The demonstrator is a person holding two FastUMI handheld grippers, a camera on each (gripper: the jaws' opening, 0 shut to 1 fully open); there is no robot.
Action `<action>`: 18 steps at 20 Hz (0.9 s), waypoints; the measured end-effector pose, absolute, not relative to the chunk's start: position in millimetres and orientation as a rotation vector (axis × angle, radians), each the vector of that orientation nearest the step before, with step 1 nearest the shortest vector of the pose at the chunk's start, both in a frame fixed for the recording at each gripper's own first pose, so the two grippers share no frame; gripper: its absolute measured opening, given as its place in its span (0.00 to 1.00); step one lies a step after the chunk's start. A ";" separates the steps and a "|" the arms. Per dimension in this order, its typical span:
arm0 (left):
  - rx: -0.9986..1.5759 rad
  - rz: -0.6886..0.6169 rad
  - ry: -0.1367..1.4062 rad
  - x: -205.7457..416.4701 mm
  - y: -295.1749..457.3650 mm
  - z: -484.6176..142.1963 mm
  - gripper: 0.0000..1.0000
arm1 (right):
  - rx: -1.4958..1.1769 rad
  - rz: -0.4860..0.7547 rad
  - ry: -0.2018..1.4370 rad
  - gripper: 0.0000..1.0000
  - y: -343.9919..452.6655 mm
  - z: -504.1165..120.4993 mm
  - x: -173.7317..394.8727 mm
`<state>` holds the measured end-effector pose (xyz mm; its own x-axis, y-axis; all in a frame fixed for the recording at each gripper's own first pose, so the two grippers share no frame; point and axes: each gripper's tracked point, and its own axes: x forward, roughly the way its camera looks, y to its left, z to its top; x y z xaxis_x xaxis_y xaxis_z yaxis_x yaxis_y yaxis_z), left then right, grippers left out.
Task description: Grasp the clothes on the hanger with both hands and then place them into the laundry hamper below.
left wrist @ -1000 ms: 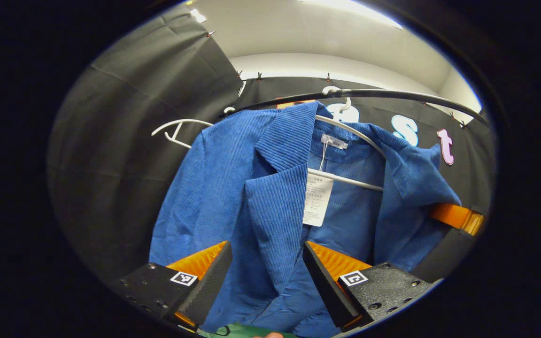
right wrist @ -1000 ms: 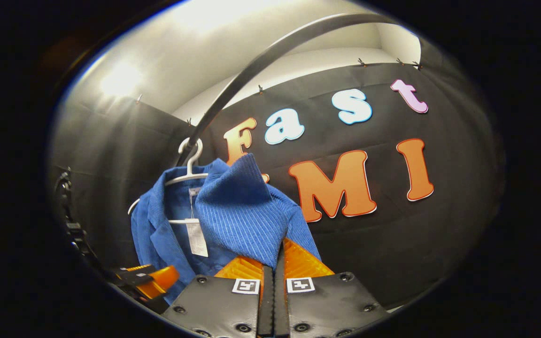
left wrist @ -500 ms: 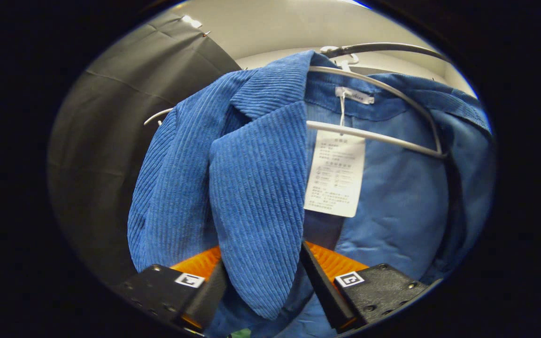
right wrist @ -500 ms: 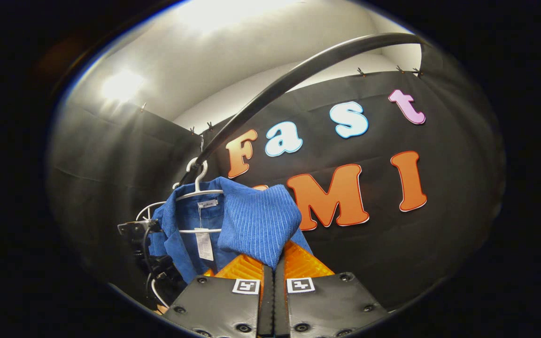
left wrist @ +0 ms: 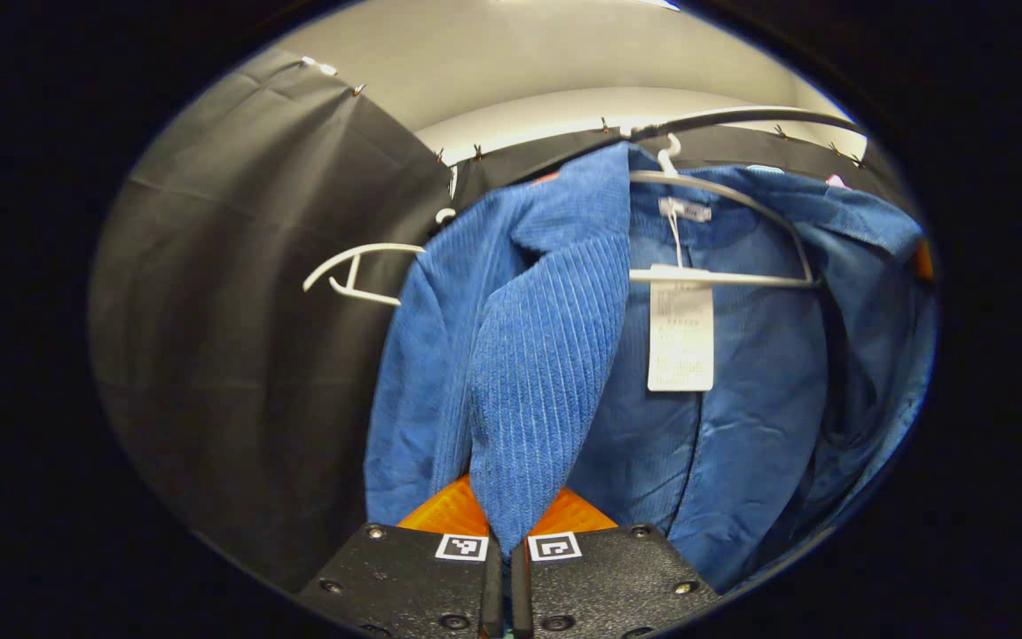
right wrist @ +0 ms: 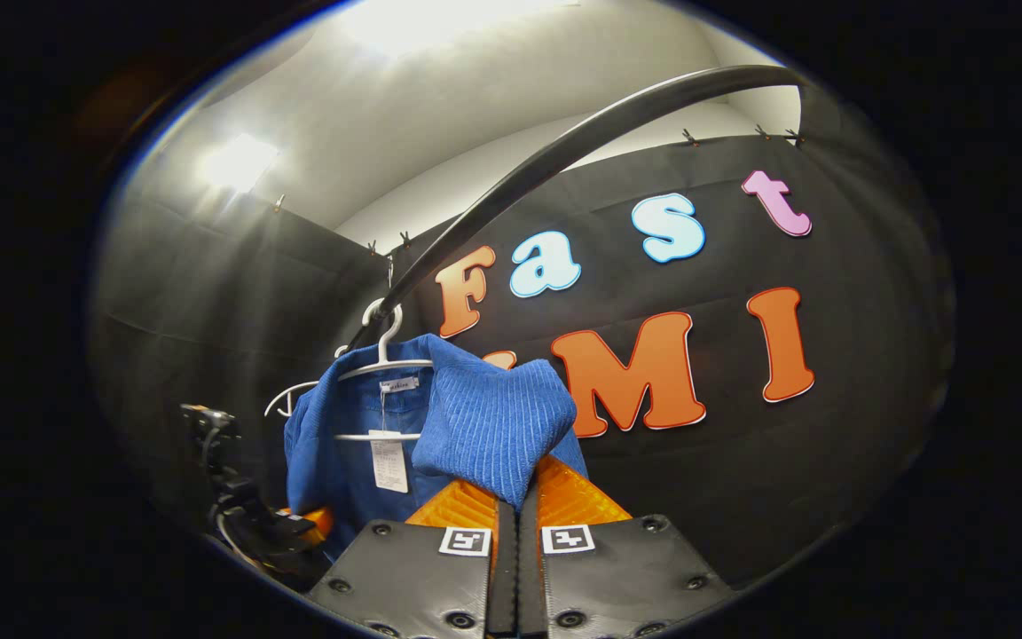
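Observation:
A blue corduroy jacket [left wrist: 564, 355] hangs on a white hanger [left wrist: 724, 277] from a black rail [left wrist: 742, 118], with a white tag [left wrist: 680, 337] dangling inside the collar. My left gripper [left wrist: 504, 543] is shut on the lower tip of the jacket's left lapel. In the right gripper view the jacket [right wrist: 360, 444] hangs at lower left, and its other front edge is pulled out toward me. My right gripper [right wrist: 520, 508] is shut on that ribbed fold. The left gripper [right wrist: 302, 522] shows low beside the jacket. The hamper is out of sight.
An empty white hanger [left wrist: 358, 266] hangs on the rail to the left of the jacket. The black rail [right wrist: 564, 151] arcs overhead in the right gripper view. Black cloth walls close in behind and to the left.
My left gripper moved in around the lapel and shut on it; it was open before. The right gripper stayed shut on the jacket and shifted only a little.

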<state>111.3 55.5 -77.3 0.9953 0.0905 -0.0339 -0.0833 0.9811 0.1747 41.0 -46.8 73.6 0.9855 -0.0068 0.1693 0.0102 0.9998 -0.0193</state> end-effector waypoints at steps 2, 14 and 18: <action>0.253 0.116 0.033 99.5 71.9 -57.3 0.04 | -0.012 -0.025 -0.184 0.08 -49.1 76.4 41.9; 0.326 0.199 -0.108 110.2 136.5 125.6 0.02 | -0.062 -0.076 -0.275 0.03 -58.9 99.4 35.7; 0.318 0.194 -0.157 135.1 160.9 176.3 0.03 | -0.064 -0.066 -0.269 0.08 -55.0 96.1 34.3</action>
<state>135.1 160.9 176.3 0.9693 0.1645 0.1829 -0.2136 0.9316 0.2941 34.3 -55.0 96.1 0.9620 -0.0563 0.2673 0.0734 0.9958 -0.0542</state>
